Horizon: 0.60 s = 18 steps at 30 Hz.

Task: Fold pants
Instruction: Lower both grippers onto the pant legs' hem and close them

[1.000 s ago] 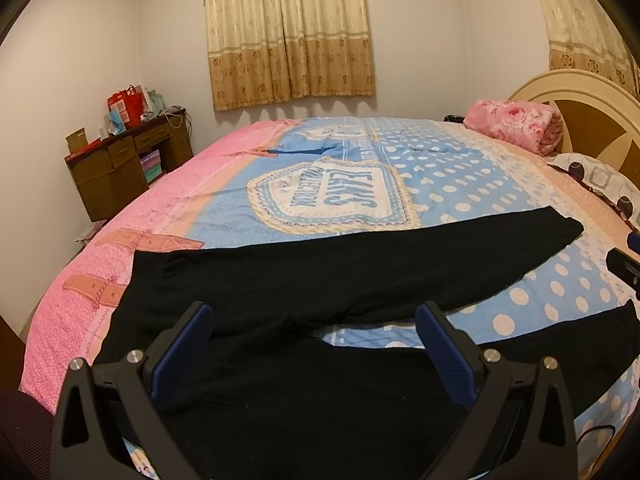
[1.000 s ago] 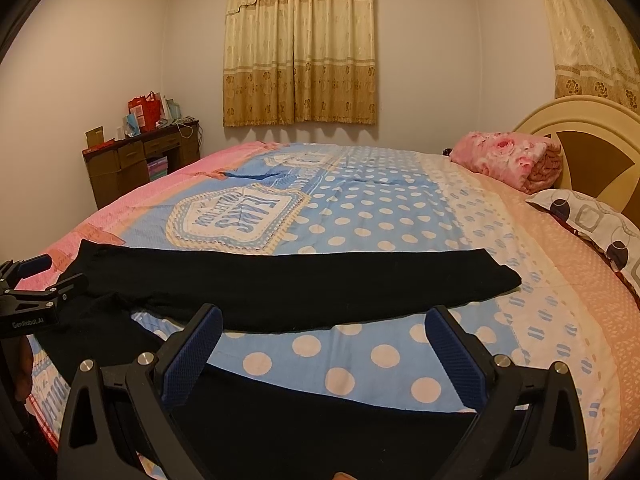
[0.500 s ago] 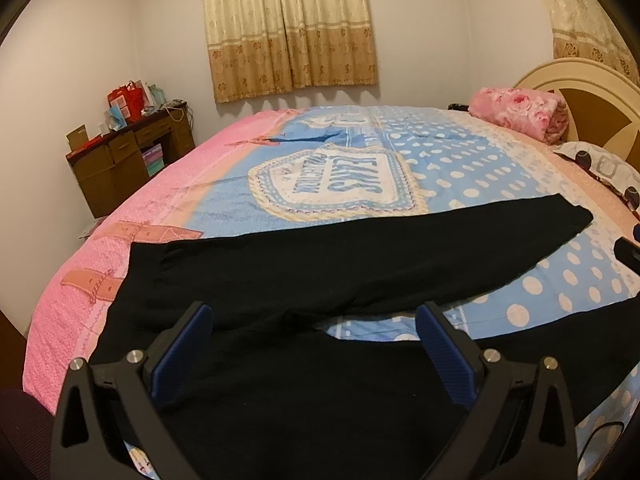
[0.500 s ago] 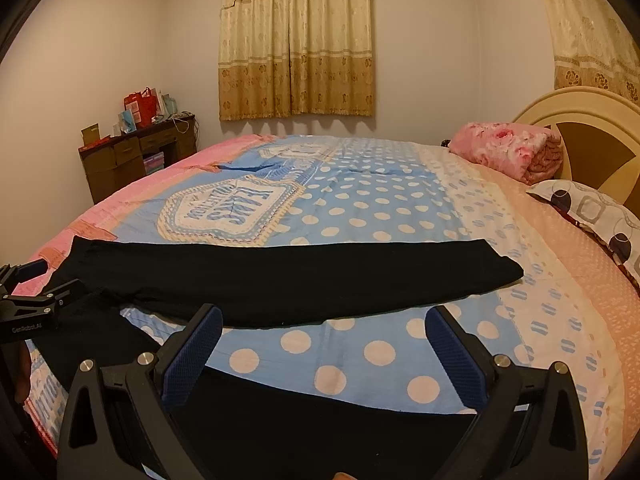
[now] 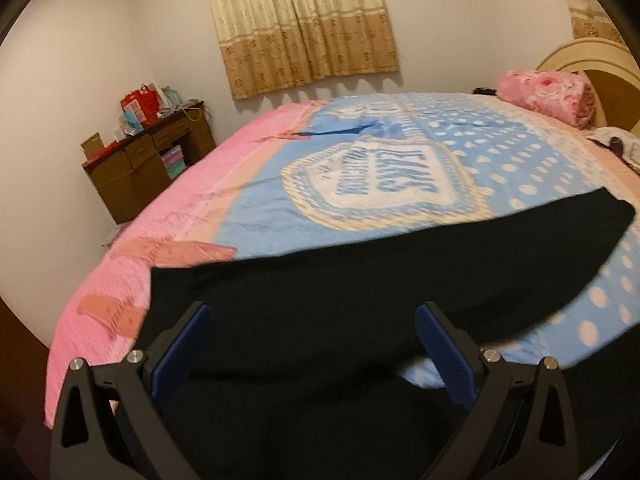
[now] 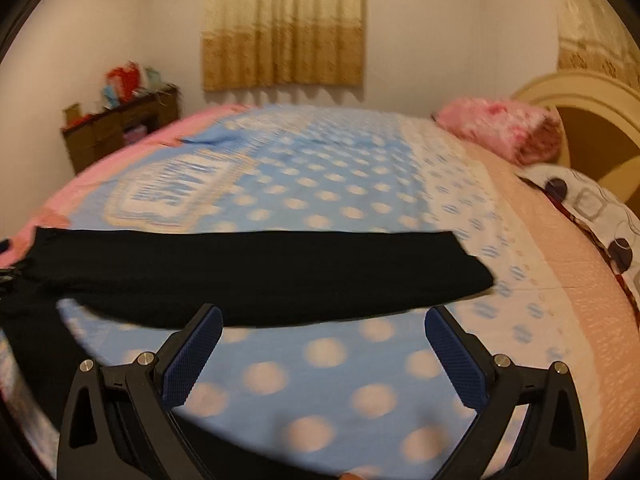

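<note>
Black pants (image 5: 360, 288) lie spread flat on the bed, waist at the left, one leg stretching to the right. My left gripper (image 5: 312, 344) is open and empty, low over the waist and crotch area. In the right wrist view the far pant leg (image 6: 260, 268) runs across the bed. My right gripper (image 6: 320, 352) is open and empty, over the dotted blue bedspread (image 6: 328, 360) just in front of that leg. The near leg is hidden below the right view's edge.
A rolled pink blanket (image 5: 548, 94) and a patterned pillow (image 6: 596, 216) lie by the headboard (image 6: 588, 120) at the right. A brown desk (image 5: 148, 164) with clutter stands at the left wall. Curtains (image 5: 304, 24) hang behind the bed.
Both grippers have moved forward and lower toward the pants. The far leg now sits closer to the fingers in both views. Both stay open.
</note>
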### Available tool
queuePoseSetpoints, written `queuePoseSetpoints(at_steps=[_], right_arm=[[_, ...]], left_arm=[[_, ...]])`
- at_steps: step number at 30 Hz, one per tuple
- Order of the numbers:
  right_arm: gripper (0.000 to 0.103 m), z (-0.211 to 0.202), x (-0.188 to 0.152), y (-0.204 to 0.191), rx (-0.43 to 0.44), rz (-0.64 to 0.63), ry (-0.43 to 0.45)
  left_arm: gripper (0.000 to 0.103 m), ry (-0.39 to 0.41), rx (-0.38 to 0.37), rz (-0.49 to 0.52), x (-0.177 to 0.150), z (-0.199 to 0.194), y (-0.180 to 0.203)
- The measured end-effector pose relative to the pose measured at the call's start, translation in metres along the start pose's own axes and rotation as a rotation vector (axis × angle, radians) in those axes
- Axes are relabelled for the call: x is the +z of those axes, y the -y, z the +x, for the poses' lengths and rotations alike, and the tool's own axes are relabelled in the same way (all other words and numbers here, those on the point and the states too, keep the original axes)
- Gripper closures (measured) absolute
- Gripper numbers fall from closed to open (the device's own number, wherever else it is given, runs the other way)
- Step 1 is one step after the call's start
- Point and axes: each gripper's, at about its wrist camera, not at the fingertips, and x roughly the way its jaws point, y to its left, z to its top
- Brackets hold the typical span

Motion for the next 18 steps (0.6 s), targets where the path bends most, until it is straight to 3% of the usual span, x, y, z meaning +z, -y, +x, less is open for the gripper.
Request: queuePoseSetpoints(at_steps=[3,9,12,18], right_arm=[[0.001,0.038,0.016,0.044,-0.049,0.045,-0.071],[0.004,0.114,0.046,0.117,-0.101,0.096,-0.153],[0.021,0.151,0.055,0.137,-0.105,0.106,-0.195],[0.021,0.195,0.061,0.151,-0.074,0.124,-0.244]], left_arm=[[0.0,-0.012,0.04,-0.007,0.01,0.024,-0.018],[0.0,-0.111,0.107,-0.054,0.016,0.079,-0.064],[0.0,-0.15,0.147,-0.079,0.014,0.098,-0.088],[0.0,-0.202,0.157,-0.158,0.004,0.116,-0.129]])
